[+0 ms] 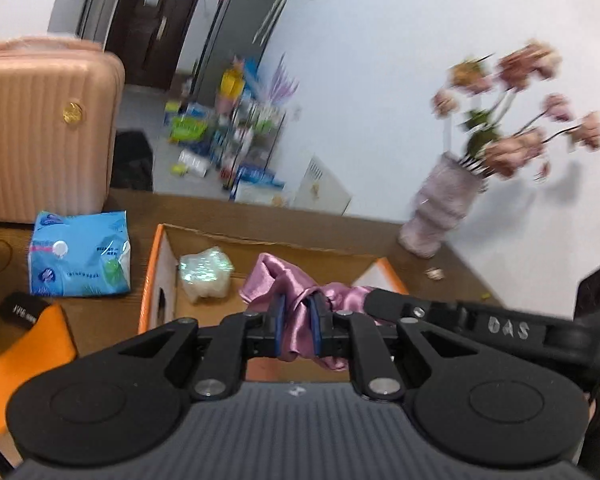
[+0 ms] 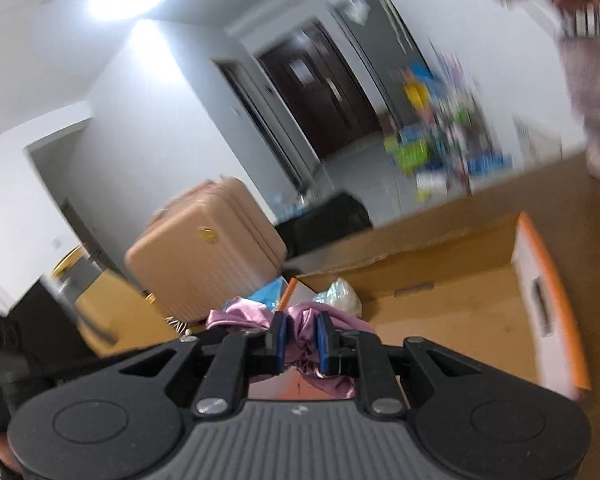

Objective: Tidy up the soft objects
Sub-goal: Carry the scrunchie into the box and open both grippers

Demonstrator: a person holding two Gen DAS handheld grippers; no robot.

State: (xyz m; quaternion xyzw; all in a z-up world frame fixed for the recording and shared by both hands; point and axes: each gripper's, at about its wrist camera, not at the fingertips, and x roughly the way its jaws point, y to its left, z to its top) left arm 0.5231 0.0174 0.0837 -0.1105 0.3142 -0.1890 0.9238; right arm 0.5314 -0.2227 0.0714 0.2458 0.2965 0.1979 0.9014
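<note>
Bunching between two pairs of blue pads, the pink satin cloth [image 1: 300, 300] is held by both grippers at once, raised over the near edge of the open cardboard box [image 1: 204, 236]. The left gripper [image 1: 298, 320] has its jaws nearly closed, pinching a gathered fold of the cloth, with loose folds spilling out ahead and to the right. The right gripper [image 2: 302, 340] is likewise almost closed on a crumpled part of the same cloth [image 2: 308, 332], which also trails off to its left. In the left wrist view the other gripper's black arm reaches in from the right, just beside the fabric. Inside the box, near its far left corner, sits a shiny clear plastic bag [image 1: 206, 274] of something white. Left of the box a blue tissue pack [image 1: 80, 254] lies on the wooden table [image 1: 112, 320], with a pink suitcase [image 1: 44, 128] standing behind it. A pale vase [image 1: 440, 208] of pink flowers stands on the table by the white wall, blurred.
</note>
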